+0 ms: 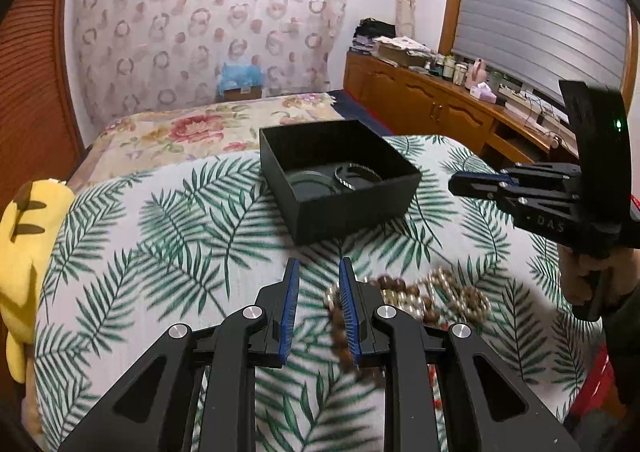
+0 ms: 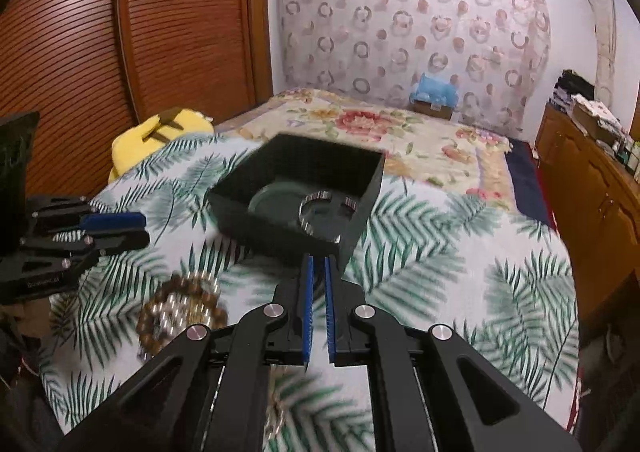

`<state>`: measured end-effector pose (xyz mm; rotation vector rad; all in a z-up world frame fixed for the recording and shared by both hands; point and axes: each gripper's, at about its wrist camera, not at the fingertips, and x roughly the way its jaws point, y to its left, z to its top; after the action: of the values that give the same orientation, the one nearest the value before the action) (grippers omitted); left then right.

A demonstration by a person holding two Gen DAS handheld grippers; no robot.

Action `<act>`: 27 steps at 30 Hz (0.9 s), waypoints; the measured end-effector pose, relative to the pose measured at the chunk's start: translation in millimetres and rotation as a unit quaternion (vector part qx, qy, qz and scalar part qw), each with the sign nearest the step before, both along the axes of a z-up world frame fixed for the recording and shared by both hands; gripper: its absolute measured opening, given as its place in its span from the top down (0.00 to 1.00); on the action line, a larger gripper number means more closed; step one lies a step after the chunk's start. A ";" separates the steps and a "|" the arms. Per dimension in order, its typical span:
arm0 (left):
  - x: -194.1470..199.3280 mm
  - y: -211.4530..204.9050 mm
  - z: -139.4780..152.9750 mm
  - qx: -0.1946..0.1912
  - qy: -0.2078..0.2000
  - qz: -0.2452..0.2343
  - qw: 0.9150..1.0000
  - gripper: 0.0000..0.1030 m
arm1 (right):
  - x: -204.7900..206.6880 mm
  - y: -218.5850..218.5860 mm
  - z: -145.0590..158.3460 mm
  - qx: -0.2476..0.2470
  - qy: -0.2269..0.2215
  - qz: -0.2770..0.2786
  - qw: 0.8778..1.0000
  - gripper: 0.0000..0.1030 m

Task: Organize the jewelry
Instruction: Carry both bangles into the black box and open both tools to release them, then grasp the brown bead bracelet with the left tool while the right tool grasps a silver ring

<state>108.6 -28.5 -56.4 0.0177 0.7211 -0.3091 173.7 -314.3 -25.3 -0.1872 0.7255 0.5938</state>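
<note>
A black open box point(image 1: 352, 207) sits on the palm-leaf cloth and holds a green bangle point(image 1: 308, 181) and a silver bracelet point(image 1: 358, 175); it also shows in the right wrist view point(image 2: 280, 228). A pile of brown and gold bead bracelets point(image 1: 424, 298) lies in front of the box, seen too in the right wrist view point(image 2: 180, 308). My left gripper point(image 1: 318, 272) is open and empty, its right finger over the beads' left edge. My right gripper point(image 2: 319, 264) is nearly closed and empty, just before the box's near wall; it shows in the left wrist view point(image 1: 460, 183).
A yellow plush toy point(image 1: 28, 248) lies at the cloth's left edge. A floral bedspread point(image 1: 192, 127) lies behind the box. A wooden cabinet point(image 1: 432, 107) with clutter runs along the right wall. A wooden slatted door point(image 2: 120, 31) stands at the left.
</note>
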 end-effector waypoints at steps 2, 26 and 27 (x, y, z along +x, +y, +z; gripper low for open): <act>-5.6 -0.2 -2.3 0.001 0.003 0.000 1.000 0.81 | -8.3 -2.4 -7.4 -0.006 0.009 0.001 1.000 0.93; -33.4 3.7 -23.5 0.003 0.030 0.006 1.000 0.80 | -34.6 11.0 -49.3 -0.049 0.069 0.026 0.996 0.76; -33.4 3.6 -24.6 0.002 0.031 0.006 1.000 0.80 | -34.2 12.7 -50.9 -0.056 0.070 0.026 0.996 0.76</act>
<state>75.1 -24.8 -81.0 0.0081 0.7831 -0.2982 139.4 -301.6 -76.2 -0.2703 0.8924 0.6215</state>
